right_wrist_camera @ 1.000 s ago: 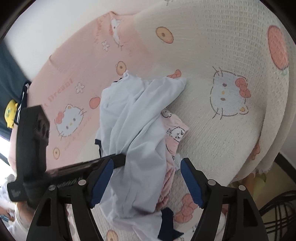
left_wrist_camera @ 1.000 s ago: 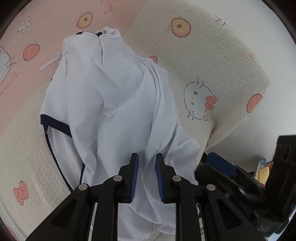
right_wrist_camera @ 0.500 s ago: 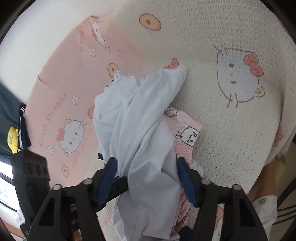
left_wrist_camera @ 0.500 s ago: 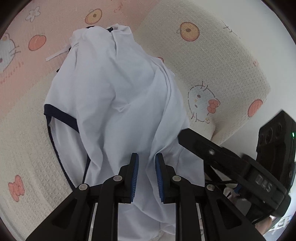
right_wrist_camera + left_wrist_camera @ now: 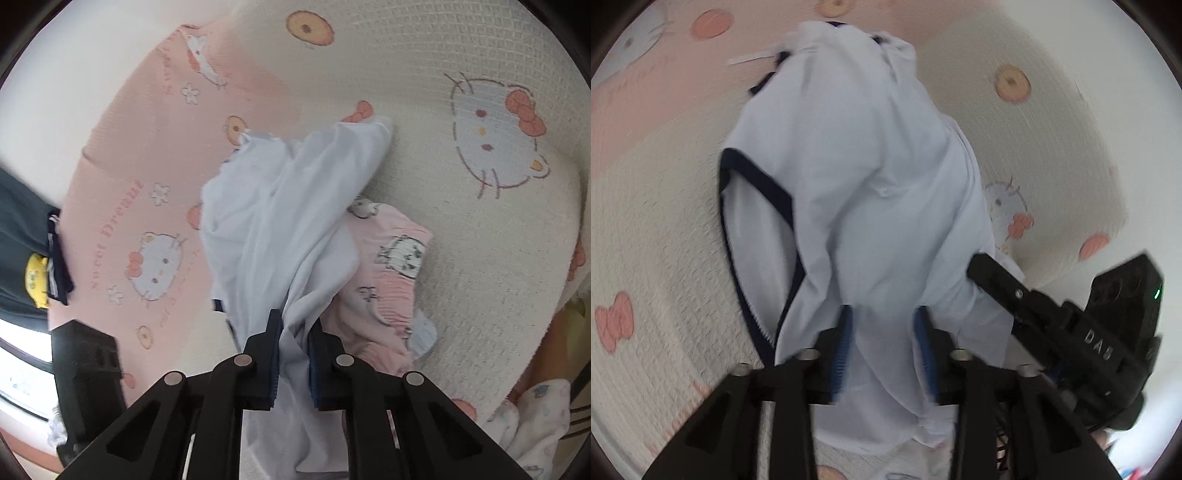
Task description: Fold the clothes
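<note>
My right gripper [image 5: 293, 354] clamps the white shirt [image 5: 280, 206]; my left gripper [image 5: 884, 350] has let go, jaws apart around the cloth.

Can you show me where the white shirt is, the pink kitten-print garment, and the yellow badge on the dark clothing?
white shirt [image 5: 871, 177], left wrist view, on its crumpled middle.
pink kitten-print garment [image 5: 391, 266], right wrist view, on its upper flat part.
yellow badge [image 5: 37, 280], right wrist view, on its centre.
</note>
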The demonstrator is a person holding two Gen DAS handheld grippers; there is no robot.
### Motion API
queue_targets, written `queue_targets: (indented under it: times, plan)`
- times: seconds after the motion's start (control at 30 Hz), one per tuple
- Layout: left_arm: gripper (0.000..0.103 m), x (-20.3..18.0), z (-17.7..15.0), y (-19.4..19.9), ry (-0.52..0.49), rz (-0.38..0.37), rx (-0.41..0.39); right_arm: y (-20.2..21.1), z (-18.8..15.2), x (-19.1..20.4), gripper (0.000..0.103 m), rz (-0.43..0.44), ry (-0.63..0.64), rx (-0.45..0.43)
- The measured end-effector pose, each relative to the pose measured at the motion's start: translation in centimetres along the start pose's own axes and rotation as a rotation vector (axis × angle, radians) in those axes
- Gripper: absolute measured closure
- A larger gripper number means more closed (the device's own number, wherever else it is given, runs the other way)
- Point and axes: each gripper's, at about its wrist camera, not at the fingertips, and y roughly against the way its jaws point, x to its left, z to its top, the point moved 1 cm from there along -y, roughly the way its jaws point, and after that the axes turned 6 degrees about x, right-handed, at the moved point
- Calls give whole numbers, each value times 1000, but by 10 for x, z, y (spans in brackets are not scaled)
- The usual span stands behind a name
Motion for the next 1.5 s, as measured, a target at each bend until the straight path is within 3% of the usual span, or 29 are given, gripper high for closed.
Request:
queue_targets:
  times: [0.07,0.4,0.57,0.7,0.9,1.03,1.3,1.33,1.37,1.4,1.5]
  plan:
    - [54,3,1,8,16,-11,-17,1,1,5,92,11,2,0]
    - [54,8,4,42,22,-23,-76,-4,-16,43,93,64,98,41]
    - [54,8,9,51,-22,-14,-48,-15,-30,54,93,81,127,76]
    - [54,6,12,47,-62,32,-35,-26,-40,54,93,97,110,105]
    - [53,5,14,43,-86,33,1,-42,-55,46,93,106,79,137]
    - [41,-2,18,29,-141,103,40,-51,-64,39,93,104,68,153]
    - [41,-1,14,6,-190,158,57,-53,-68,36,92,94,100,157]
    - [42,1,14,6,-183,163,47,-51,-69,37,92,81,117,159]
    - [53,2,14,6,-177,166,37,-51,-69,38,89,72,130,162]
    - [58,4,13,5,-179,164,27,-51,-69,39,89,63,137,162]
    - [66,8,13,4,-179,150,9,-49,-72,36,89,61,130,158]
